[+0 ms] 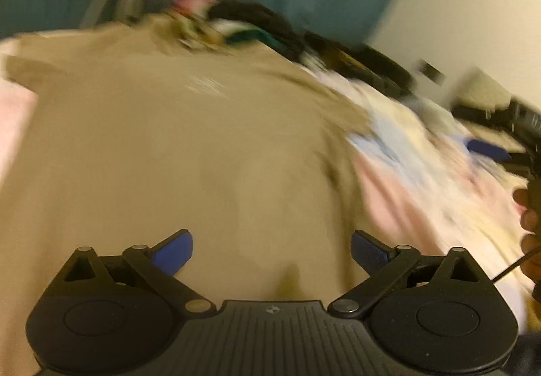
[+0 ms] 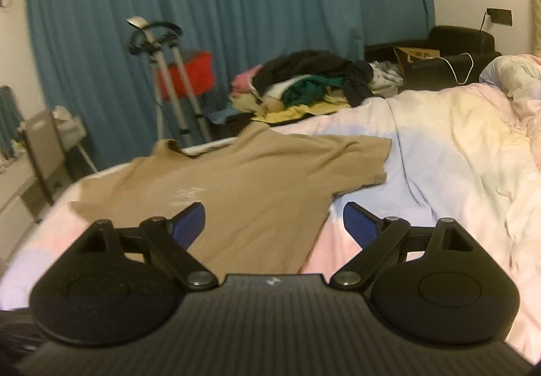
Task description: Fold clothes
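Note:
A tan short-sleeved T-shirt (image 2: 243,186) lies spread flat on the bed, collar toward the far edge, small white print on the chest. My right gripper (image 2: 274,223) is open and empty, hovering over the shirt's lower right hem. My left gripper (image 1: 272,250) is open and empty, close above the shirt's body (image 1: 169,146); that view is motion-blurred. The right gripper (image 1: 490,149) shows blurred at the right edge of the left wrist view.
The bed has a pale pink and white cover (image 2: 439,146), rumpled at the right. A pile of mixed clothes (image 2: 304,85) sits past the far edge. A metal stand with a red box (image 2: 182,74) stands before teal curtains (image 2: 236,3). A black sofa (image 2: 449,51) is behind.

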`<state>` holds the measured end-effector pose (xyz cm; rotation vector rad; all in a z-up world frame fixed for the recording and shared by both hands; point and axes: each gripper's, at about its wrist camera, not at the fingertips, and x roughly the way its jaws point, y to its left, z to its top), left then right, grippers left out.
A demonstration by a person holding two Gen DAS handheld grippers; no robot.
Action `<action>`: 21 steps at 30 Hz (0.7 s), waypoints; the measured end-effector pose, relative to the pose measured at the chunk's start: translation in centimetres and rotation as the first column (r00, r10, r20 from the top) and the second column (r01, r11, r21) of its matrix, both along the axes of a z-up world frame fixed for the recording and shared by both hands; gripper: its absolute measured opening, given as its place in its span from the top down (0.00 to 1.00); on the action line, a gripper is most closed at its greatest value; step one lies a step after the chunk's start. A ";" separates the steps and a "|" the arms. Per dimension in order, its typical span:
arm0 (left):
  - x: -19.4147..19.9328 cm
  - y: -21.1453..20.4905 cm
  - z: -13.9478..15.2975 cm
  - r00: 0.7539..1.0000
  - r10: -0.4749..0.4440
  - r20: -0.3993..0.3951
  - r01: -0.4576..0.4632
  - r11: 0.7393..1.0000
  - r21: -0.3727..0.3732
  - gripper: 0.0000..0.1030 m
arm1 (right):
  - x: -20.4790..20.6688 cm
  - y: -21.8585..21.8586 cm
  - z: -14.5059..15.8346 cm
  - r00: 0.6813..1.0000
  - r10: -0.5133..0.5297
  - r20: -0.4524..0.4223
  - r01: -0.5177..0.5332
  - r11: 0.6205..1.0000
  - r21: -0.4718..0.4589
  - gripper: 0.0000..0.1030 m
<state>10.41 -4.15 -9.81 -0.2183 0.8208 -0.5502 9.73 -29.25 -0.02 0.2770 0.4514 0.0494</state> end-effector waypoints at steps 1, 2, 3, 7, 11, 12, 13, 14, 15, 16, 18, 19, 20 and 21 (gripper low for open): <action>-0.5 -0.4 -0.1 0.999 -0.038 -0.014 0.038 0.999 -0.015 0.08 | -1.2 0.0 0.0 1.000 -0.002 0.004 0.002 1.000 0.025 0.13; -0.9 -0.8 -0.3 0.997 -0.076 -0.027 0.075 0.997 -0.030 0.12 | -2.4 0.1 0.0 1.000 -0.004 0.009 0.004 0.999 0.049 0.13; -1.4 -1.4 -0.4 0.993 -0.111 -0.039 0.109 0.993 -0.041 0.13 | -3.4 -0.2 -0.2 1.000 -0.018 0.011 0.017 0.997 0.069 0.13; -2.5 -4.5 -2.1 0.977 -0.201 -0.072 0.200 0.979 -0.027 0.28 | -6.5 -1.7 -0.9 0.997 -0.082 0.013 0.080 0.986 0.144 0.13; -3.3 -6.9 -3.0 0.969 -0.242 -0.051 0.244 0.970 0.021 0.59 | -8.2 -3.6 -1.4 0.990 -0.139 0.012 0.132 0.962 0.240 0.13; -3.6 -7.5 -2.9 0.965 -0.259 -0.039 0.261 0.965 0.035 0.63 | -8.4 -4.0 -1.4 0.989 -0.148 0.017 0.138 0.956 0.258 0.13; -3.9 -8.2 -2.8 0.959 -0.281 -0.019 0.282 0.958 0.053 0.66 | -8.6 -4.2 -1.5 0.987 -0.156 0.022 0.144 0.950 0.276 0.13; -4.3 -8.9 -2.6 0.954 -0.301 0.004 0.300 0.952 0.066 0.73 | -8.9 -4.5 -1.5 0.986 -0.165 0.027 0.150 0.944 0.294 0.13; -4.6 -9.5 -2.5 0.949 -0.315 0.021 0.313 0.947 0.070 0.82 | -9.0 -4.7 -1.5 0.985 -0.171 0.032 0.154 0.940 0.304 0.13; -4.7 -10.1 -2.4 0.944 -0.327 0.033 0.324 0.943 0.072 0.86 | -9.2 -4.9 -1.6 0.984 -0.177 0.035 0.157 0.937 0.312 0.13; -4.8 -11.2 -2.0 0.941 -0.337 0.045 0.334 0.940 0.067 0.93 | -9.4 -5.0 -1.6 0.982 -0.181 0.052 0.156 0.938 0.310 0.13; -4.9 -11.8 -1.8 0.938 -0.342 0.053 0.339 0.939 0.057 0.93 | -9.5 -5.2 -1.6 0.979 -0.196 0.063 0.168 0.937 0.305 0.13; -5.0 -12.4 -1.6 0.936 -0.348 0.062 0.345 0.937 0.047 0.94 | -9.7 -5.3 -1.6 0.974 -0.213 0.074 0.182 0.936 0.300 0.13; -5.1 -13.1 -1.4 0.931 -0.359 0.067 0.356 0.933 0.042 0.94 | -9.9 -5.5 -1.6 0.969 -0.230 0.086 0.196 0.935 0.296 0.13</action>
